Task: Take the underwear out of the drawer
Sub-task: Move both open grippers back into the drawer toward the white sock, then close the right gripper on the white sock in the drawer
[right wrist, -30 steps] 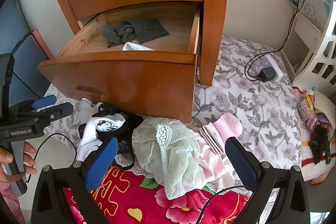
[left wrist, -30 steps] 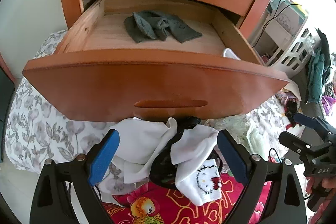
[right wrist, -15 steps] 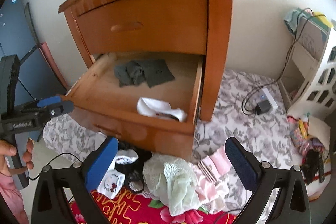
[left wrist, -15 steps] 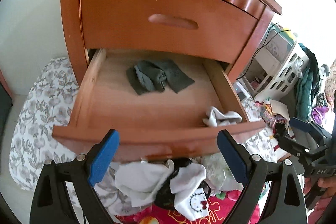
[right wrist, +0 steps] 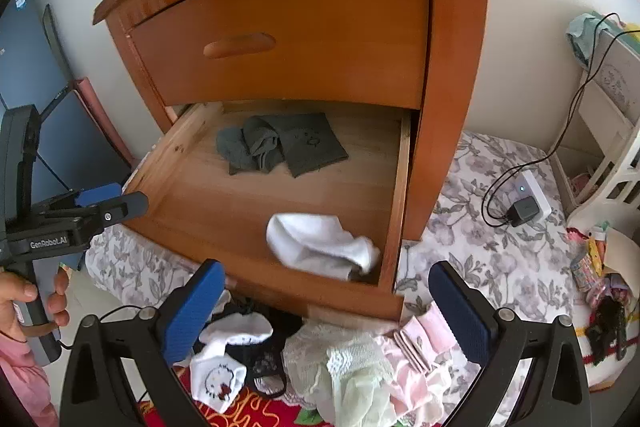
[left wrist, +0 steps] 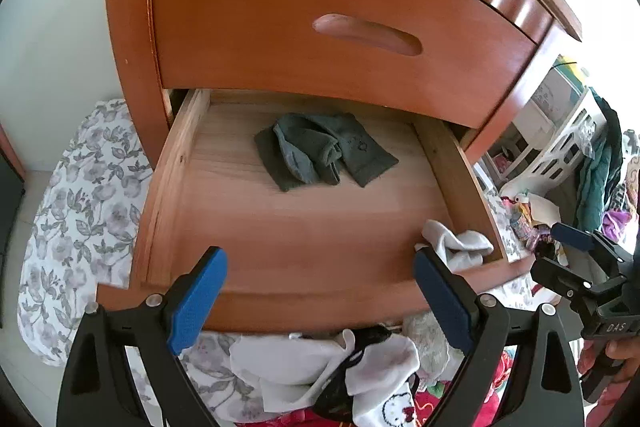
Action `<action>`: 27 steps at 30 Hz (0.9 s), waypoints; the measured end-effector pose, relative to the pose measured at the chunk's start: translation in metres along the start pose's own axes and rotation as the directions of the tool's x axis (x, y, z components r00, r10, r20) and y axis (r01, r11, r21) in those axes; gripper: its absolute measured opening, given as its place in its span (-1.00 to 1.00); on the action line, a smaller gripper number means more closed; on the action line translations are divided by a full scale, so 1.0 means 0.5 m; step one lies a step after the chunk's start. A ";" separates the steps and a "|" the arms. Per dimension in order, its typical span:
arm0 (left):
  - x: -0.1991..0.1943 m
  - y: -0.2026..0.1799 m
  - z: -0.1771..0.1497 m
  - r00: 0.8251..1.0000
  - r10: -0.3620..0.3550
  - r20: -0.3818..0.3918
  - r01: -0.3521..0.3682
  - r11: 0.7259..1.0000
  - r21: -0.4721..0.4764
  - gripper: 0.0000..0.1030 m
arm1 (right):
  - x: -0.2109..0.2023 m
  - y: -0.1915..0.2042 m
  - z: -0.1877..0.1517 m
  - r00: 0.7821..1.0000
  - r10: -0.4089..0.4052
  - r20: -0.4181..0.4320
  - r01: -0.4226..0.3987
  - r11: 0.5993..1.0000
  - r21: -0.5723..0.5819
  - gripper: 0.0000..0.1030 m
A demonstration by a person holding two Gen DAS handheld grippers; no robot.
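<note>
Lower drawer of the orange-brown wooden nightstand (left wrist: 304,251) stands pulled out, its pale plank floor mostly bare; the closed upper drawer front (left wrist: 340,27) overhangs only the rear part, so the front portion is open from above. Left gripper (left wrist: 320,291) hovers over the drawer's front edge, blue-padded fingers spread wide, nothing between them. Right gripper (right wrist: 324,311) hangs before the front right corner, fingers likewise wide apart and empty. White crumpled underwear piece (right wrist: 320,241) lies in the front right corner of the drawer, against the right side wall and near the front wall; long axis runs roughly left-right along the front, bunched end toward the side wall. In the left wrist view the same piece (left wrist: 456,247) shows just behind the right finger pad. Dark grey-green folded cloths (left wrist: 320,151) lie at the rear centre, well apart from the white piece. On the floor below the drawer front: a heap of white, black, lace and pink garments (right wrist: 320,359) on a flowered sheet (right wrist: 500,247). A black charger with cable (right wrist: 524,209) lies to the right of the nightstand, clear of the drawer.
</note>
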State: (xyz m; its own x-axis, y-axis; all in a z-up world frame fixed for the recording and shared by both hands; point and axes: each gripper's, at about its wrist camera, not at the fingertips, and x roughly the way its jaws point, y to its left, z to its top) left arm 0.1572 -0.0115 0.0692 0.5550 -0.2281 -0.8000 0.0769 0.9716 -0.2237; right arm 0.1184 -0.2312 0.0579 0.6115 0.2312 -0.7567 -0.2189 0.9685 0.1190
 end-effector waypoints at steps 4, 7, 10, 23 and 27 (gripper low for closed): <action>0.027 0.006 0.021 1.000 0.002 -0.030 -0.002 1.000 0.014 0.83 | 0.024 -0.013 0.026 1.000 0.008 -0.016 -0.008 1.000 0.004 1.00; 0.053 0.009 0.038 0.998 -0.007 -0.064 0.009 1.000 0.020 0.83 | 0.045 -0.024 0.045 0.999 0.035 -0.042 -0.034 0.999 0.018 1.00; 0.073 0.016 0.057 0.996 -0.023 -0.085 0.024 1.000 0.008 0.83 | 0.061 -0.028 0.064 0.997 0.043 -0.064 -0.043 0.999 0.016 1.00; 0.128 0.035 0.101 0.991 -0.009 -0.135 0.011 1.000 0.010 0.83 | 0.166 0.035 0.095 0.977 0.073 -0.199 -0.093 0.991 -0.095 0.92; 0.147 0.038 0.105 0.989 -0.014 -0.149 0.017 1.000 0.020 0.83 | 0.195 0.037 0.093 0.966 0.064 -0.250 -0.092 0.990 -0.102 0.82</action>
State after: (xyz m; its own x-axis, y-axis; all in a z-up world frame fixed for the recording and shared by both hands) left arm 0.2428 -0.0067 0.0355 0.4247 -0.2484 -0.8706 0.1027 0.9686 -0.2263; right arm 0.2092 -0.1862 0.0162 0.3866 0.2623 -0.8842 -0.3508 0.9285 0.1221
